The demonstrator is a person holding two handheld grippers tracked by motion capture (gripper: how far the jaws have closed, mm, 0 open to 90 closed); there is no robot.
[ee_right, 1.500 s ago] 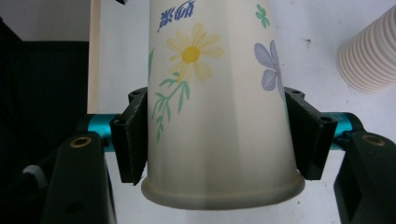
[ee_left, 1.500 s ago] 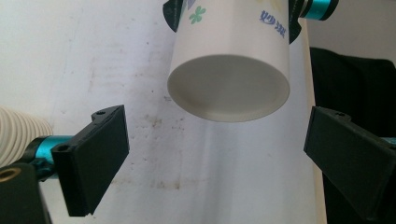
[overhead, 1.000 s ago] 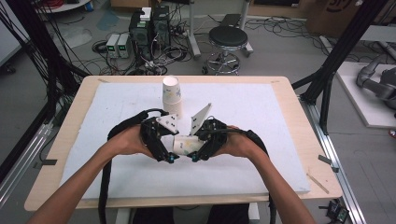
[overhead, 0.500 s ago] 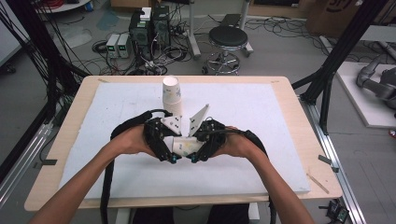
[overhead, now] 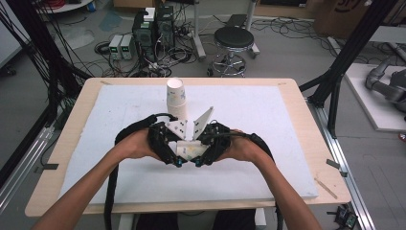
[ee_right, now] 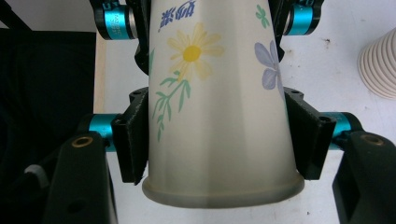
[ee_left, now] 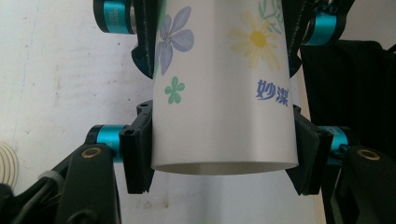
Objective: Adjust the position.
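A white paper cup printed with blue, yellow and green flowers [overhead: 187, 149] lies on its side above the white foam mat [overhead: 268, 120], held at both ends between the two grippers near the person's edge of the table. At the left, the left gripper [overhead: 168, 143] has its black jaws pressed against the sides of the cup [ee_left: 223, 93] at its bottom end, the flat base facing that gripper's camera. At the right, the right gripper [overhead: 207, 143] clamps the same cup [ee_right: 217, 102] near its rolled rim, its jaws touching the paper on both sides. The two grippers face each other, almost meeting around the cup. Beyond the grippers, farther from the person, a stack of white paper cups [overhead: 176, 98] stands upside down on the mat, apart from both tools.
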